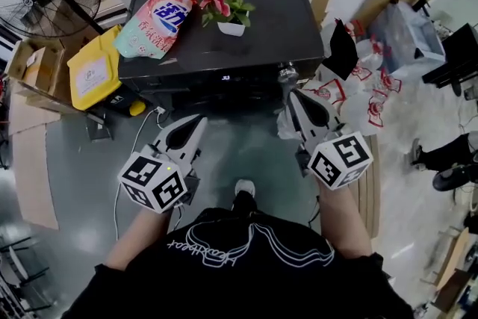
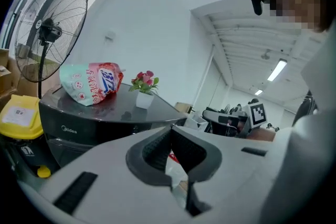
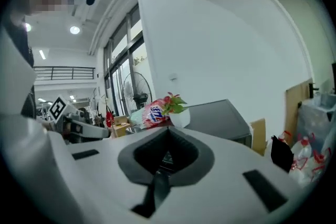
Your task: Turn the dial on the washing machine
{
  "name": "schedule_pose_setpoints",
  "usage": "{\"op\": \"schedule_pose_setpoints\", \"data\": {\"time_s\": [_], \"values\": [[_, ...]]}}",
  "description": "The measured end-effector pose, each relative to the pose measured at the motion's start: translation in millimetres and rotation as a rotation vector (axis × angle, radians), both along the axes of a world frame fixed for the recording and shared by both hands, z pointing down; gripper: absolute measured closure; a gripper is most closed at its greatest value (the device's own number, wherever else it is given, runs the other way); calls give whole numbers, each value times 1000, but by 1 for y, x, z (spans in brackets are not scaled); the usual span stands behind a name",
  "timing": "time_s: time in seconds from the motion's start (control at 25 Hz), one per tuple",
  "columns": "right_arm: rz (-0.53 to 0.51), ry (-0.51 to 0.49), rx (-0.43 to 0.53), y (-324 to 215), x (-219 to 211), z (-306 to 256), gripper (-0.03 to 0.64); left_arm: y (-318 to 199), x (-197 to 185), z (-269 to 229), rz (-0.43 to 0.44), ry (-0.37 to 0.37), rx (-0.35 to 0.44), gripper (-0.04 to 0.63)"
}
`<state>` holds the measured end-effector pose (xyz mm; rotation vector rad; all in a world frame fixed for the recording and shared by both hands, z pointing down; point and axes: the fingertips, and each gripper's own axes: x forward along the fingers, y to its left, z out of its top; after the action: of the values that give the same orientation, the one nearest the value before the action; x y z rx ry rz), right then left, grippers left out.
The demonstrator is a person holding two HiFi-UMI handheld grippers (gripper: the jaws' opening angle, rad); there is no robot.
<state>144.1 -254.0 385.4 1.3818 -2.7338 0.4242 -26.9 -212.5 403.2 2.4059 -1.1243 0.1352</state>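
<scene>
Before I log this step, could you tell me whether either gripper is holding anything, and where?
Nothing: the left gripper and right gripper are both shut and empty.

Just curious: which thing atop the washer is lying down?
The pink detergent pouch; the white flower pot beside it stands upright.

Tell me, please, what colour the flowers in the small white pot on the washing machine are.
Pink flowers with green leaves, clearest in the head view.
</scene>
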Motion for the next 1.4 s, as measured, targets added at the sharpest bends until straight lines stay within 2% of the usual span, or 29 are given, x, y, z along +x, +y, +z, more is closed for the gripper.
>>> {"op": "schedule_pose_setpoints", "data": {"time_s": [0.12,0.32,0.56,0.92,1.4], "values": [[-63,43,13,30,-22,-23,618,16,6,-28,63,47,20,592],[-151,27,44,81,-61,-65,614,49,5,-76,155,85,63,592],[-187,1,91,131,-95,-100,614,97,-5,-125,239,69,167,592],[-172,38,149,165,-120,-119,614,127,-33,-147,245,59,236,592],[-168,31,151,173,-134,-113,614,133,-49,-141,231,57,237,591]]}}
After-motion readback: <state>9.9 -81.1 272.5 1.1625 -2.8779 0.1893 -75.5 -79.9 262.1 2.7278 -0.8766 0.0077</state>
